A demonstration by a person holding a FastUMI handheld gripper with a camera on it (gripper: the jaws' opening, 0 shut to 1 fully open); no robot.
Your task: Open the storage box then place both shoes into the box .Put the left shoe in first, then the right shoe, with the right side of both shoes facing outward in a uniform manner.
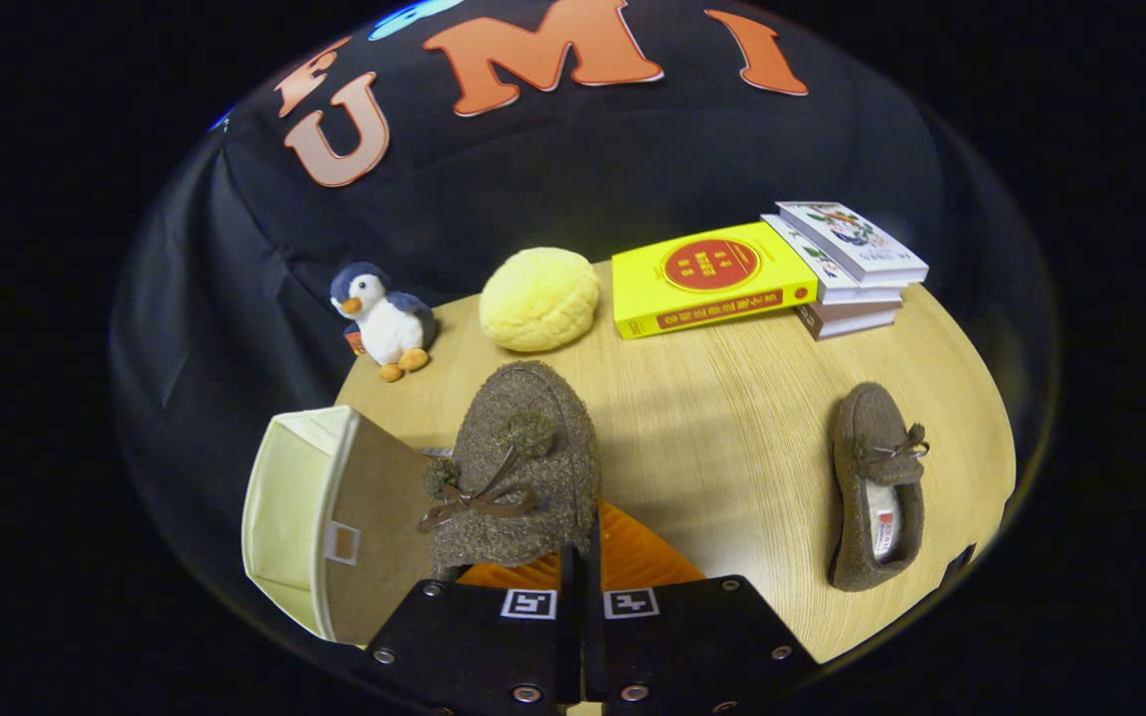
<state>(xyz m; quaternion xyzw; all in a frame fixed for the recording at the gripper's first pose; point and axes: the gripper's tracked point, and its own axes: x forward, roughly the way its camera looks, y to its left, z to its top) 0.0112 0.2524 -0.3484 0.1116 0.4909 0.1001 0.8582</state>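
A brown fuzzy shoe (pixel 518 467) hangs toe-forward from the gripper (pixel 581 567), whose fingers are closed nearly together on the shoe's heel rim, with only a thin gap left between them, so the shoe rides just ahead of the fingertips above the wooden table (pixel 732 418). At about nine o'clock from the held shoe stands the storage box (pixel 309 517), a cream fabric cube whose brown flap lies open toward the shoe, touching or nearly touching it in this view. The second shoe (pixel 876 487) rests on the table at three o'clock, well apart, opening up and bow toward the far side. Beyond the fingers, at twelve o'clock, sit a yellow bun-shaped cushion (pixel 538 298) and, at eleven o'clock, a plush penguin (pixel 384 318); a yellow book (pixel 712 278) and a stack of books (pixel 857 264) lie at one o'clock. The step in hand appears to be carrying the first shoe into the box. Doing it well likely means swinging the shoe toward nine o'clock, clearing the flap's edge rather than pushing it shut, turning the shoe so its right side faces the opening, and setting it to one side so room remains for its partner. The grip on the soft heel looks narrow, so a slow, level carry should keep the shoe from twisting loose.
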